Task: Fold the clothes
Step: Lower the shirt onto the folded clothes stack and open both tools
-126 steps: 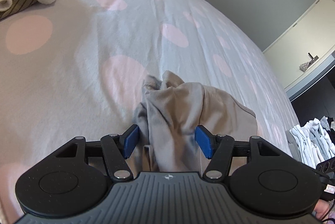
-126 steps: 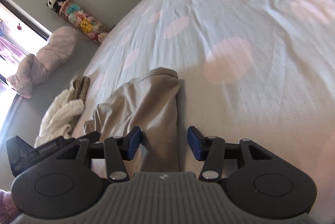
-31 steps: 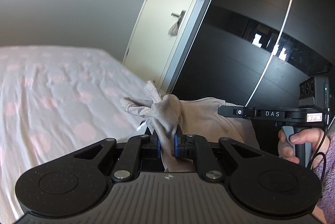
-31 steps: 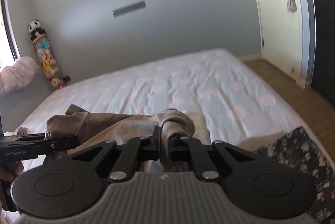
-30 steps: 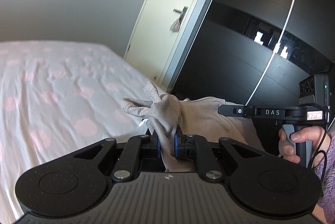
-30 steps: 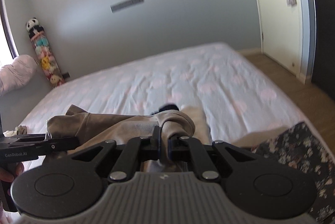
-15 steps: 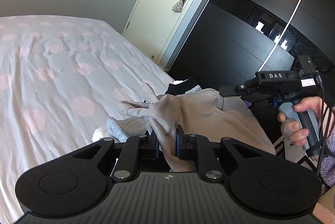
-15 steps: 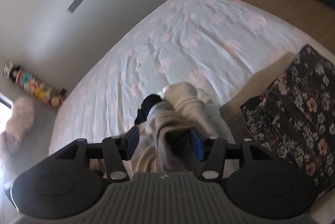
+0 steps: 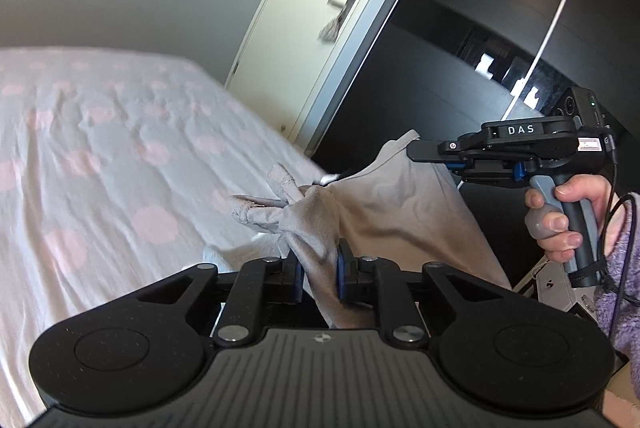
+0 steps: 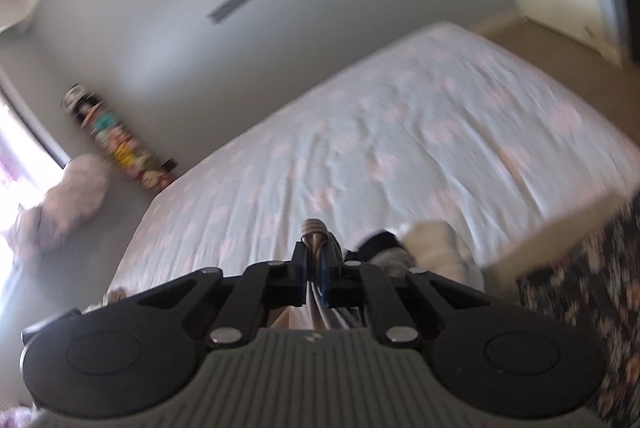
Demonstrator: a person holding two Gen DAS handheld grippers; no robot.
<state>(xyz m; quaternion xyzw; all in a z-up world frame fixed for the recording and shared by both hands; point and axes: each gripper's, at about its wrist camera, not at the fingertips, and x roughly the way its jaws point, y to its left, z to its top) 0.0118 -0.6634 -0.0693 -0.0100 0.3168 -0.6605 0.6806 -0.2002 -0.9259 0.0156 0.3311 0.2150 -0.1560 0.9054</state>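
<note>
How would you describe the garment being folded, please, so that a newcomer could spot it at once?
Start at the bed with its pale, pink-dotted cover, then look to its near edge. There the beige garment hangs in the air, stretched between the left gripper and the right gripper. It alone is lifted and plain beige.

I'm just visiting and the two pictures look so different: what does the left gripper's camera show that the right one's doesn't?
Only the left wrist view shows the dark wardrobe, the person's hand on the right gripper, and the beige garment stretched between the grippers. Only the right wrist view shows the window side, a colourful plush column and a floral fabric. Both show the dotted bed, the door and jaws shut on beige cloth.
</note>
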